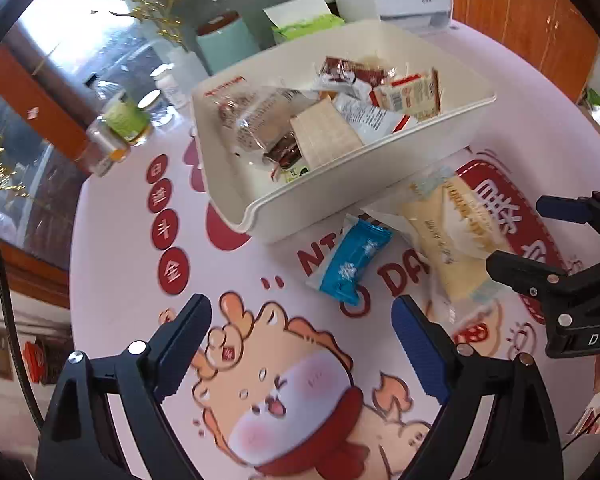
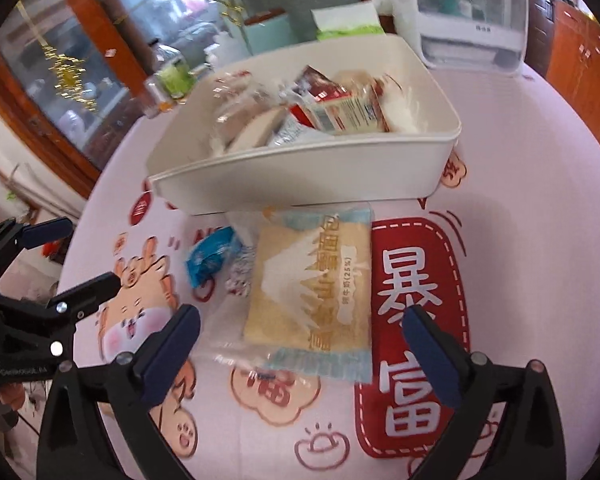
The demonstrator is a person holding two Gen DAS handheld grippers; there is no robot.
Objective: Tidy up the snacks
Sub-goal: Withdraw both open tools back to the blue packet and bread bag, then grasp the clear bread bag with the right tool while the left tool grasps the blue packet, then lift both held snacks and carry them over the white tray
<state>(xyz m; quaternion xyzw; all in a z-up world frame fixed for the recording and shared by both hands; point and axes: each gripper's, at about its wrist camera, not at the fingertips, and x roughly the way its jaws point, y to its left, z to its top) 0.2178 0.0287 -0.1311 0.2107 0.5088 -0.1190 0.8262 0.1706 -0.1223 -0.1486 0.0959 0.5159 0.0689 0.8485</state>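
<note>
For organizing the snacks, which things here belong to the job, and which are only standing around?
Belong to the job:
- white bin with wrapped snacks inside
- blue snack packet on the table
- yellow bread packet on the table
- left gripper and right gripper, both open

Only standing around:
- teal cup
- green-labelled jar
- tissue pack
- white appliance

"暴富" on red tablecloth panel point(image 2: 414, 336)

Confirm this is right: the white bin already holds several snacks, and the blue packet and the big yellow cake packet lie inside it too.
Not right. The blue packet and yellow cake packet lie on the tablecloth in front of the white bin, as the right wrist view shows. The bin does hold several snacks.
</note>
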